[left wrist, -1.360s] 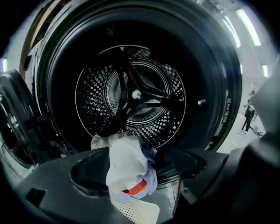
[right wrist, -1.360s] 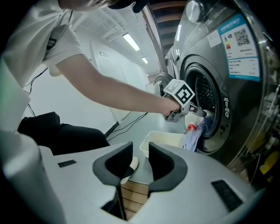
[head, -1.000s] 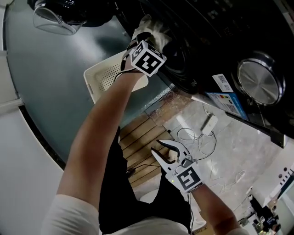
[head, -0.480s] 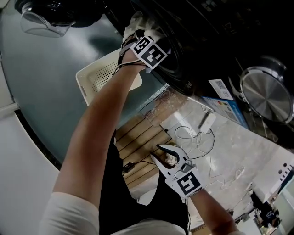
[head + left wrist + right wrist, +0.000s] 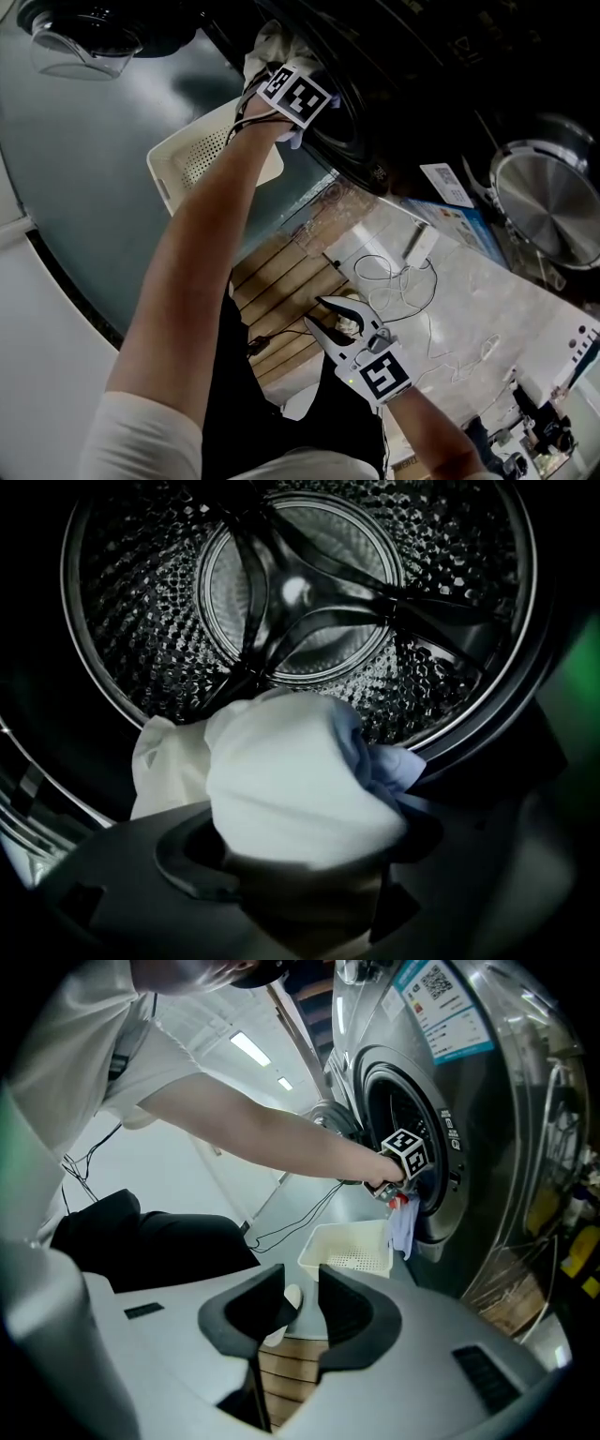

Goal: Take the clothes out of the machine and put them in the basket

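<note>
A wad of white and pale blue clothes (image 5: pixel 291 780) fills the space between the jaws of my left gripper (image 5: pixel 305 892), which are closing on it at the mouth of the machine. Behind the wad, the steel drum (image 5: pixel 300 583) looks bare. In the head view the left gripper's marker cube (image 5: pixel 298 94) sits at the dark door opening, with cloth (image 5: pixel 270 45) around it. The cream basket (image 5: pixel 187 164) stands on the floor right under that hand; the right gripper view shows the basket (image 5: pixel 349 1246) below a hanging piece of cloth (image 5: pixel 403 1227). My right gripper (image 5: pixel 328 314) hangs open and empty, low, away from the machine.
A white cable (image 5: pixel 403 281) and a small white box lie on plastic sheeting on the floor, right of the slatted wooden mat (image 5: pixel 281 300). A second machine's round door (image 5: pixel 553 202) is at the right. A clear bowl (image 5: pixel 80 47) stands at the top left.
The left hand with the cloth has shifted a little further into the machine's mouth. The right gripper has kept its place and its opening.
</note>
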`<state>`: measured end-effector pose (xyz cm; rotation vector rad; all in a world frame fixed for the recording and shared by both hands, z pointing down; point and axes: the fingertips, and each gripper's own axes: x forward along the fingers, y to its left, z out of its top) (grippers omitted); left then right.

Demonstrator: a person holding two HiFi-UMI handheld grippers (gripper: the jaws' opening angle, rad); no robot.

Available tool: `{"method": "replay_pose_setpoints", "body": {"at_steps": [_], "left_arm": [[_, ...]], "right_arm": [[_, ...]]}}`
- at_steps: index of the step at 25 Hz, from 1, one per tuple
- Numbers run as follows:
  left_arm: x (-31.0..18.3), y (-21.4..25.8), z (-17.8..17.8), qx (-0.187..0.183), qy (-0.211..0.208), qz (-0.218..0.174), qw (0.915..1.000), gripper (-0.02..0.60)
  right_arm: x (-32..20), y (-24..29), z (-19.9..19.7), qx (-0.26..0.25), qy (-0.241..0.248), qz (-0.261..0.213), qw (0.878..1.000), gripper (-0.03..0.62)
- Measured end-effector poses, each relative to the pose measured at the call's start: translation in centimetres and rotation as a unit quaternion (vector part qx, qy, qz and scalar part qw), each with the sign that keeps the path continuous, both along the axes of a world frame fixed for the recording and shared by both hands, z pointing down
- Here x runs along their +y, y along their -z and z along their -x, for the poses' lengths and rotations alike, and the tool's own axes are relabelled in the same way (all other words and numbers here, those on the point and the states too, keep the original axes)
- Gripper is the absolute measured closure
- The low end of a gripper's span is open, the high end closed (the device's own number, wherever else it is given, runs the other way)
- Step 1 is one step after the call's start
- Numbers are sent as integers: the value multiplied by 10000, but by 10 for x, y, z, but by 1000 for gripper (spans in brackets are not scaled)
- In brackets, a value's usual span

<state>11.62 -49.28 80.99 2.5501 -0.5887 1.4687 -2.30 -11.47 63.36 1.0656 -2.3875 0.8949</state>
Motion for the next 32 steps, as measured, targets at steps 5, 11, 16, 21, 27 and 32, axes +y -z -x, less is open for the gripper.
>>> {"method": "replay_pose_setpoints", "body": {"at_steps": [5, 11, 16, 21, 27, 32], "left_arm": [[6, 0, 0, 74, 8, 142, 9999, 242], [7, 7, 12, 32, 104, 286, 9995, 371], [12, 34, 20, 274, 173, 122, 9994, 396], [16, 65, 30, 544, 331, -79, 9979, 402], [28, 94, 52, 873, 662, -30, 9940, 405], [36, 135, 68, 1073, 701, -179, 9916, 407]], "right_arm": [[2, -1, 0, 1, -31, 45, 10000, 499], [3, 5, 1, 31, 19, 54, 10000, 499], [10, 21, 2, 58, 131, -85, 9999, 499], [25, 28, -3, 63, 141, -176, 9997, 499], [43, 42, -9, -53, 103, -245, 9996, 499], [59, 53, -12, -74, 155, -346, 9993, 499]]}}
